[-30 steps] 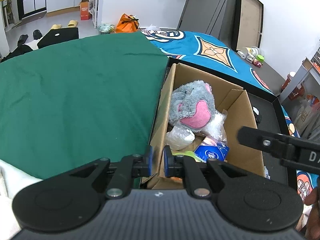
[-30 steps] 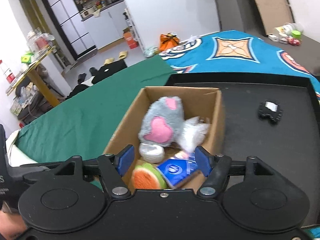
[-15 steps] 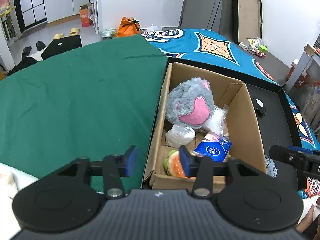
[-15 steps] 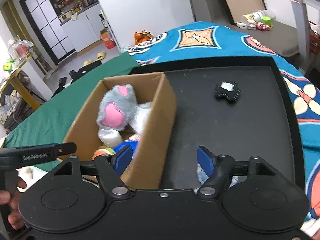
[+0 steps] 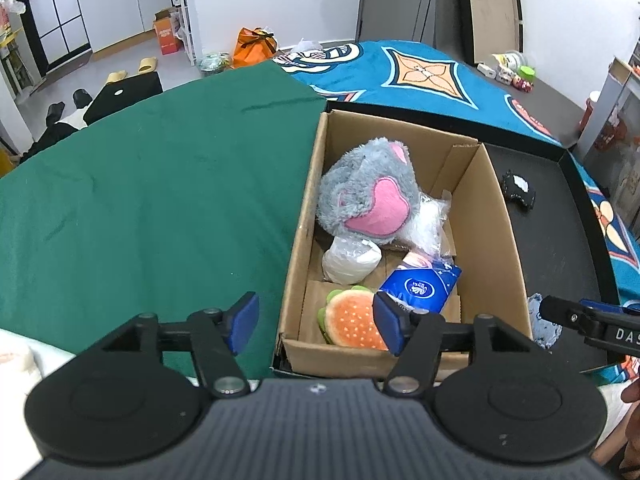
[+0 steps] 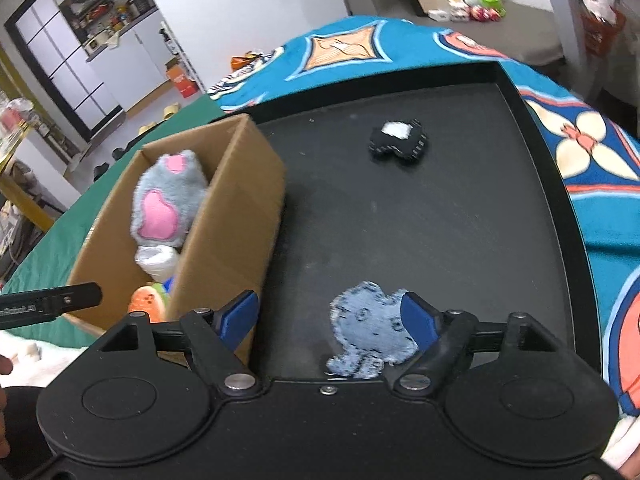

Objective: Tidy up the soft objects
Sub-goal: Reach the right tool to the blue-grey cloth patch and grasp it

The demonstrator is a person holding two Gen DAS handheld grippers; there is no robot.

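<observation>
An open cardboard box (image 5: 496,216) (image 6: 236,216) holds a grey and pink plush (image 5: 368,196) (image 6: 164,196), a white wrapped roll (image 5: 350,260), a clear bag (image 5: 426,224), a blue tissue pack (image 5: 420,286) and a burger plush (image 5: 352,322). My left gripper (image 5: 316,322) is open and empty over the box's near left corner. My right gripper (image 6: 332,318) is open and empty just above a light blue fabric toy (image 6: 368,330) on the black tray (image 6: 440,220). A black and white soft toy (image 6: 398,142) (image 5: 518,188) lies further back on the tray.
A green cloth (image 5: 152,184) covers the surface left of the box. A blue patterned blanket (image 5: 420,76) lies behind and right of the tray. Small bottles and toys (image 6: 472,4) sit at the far back. The tray has a raised rim (image 6: 560,184).
My left gripper has opened and pulled back from the box. My right gripper has swung right from over the box to the tray, above the light blue fabric toy.
</observation>
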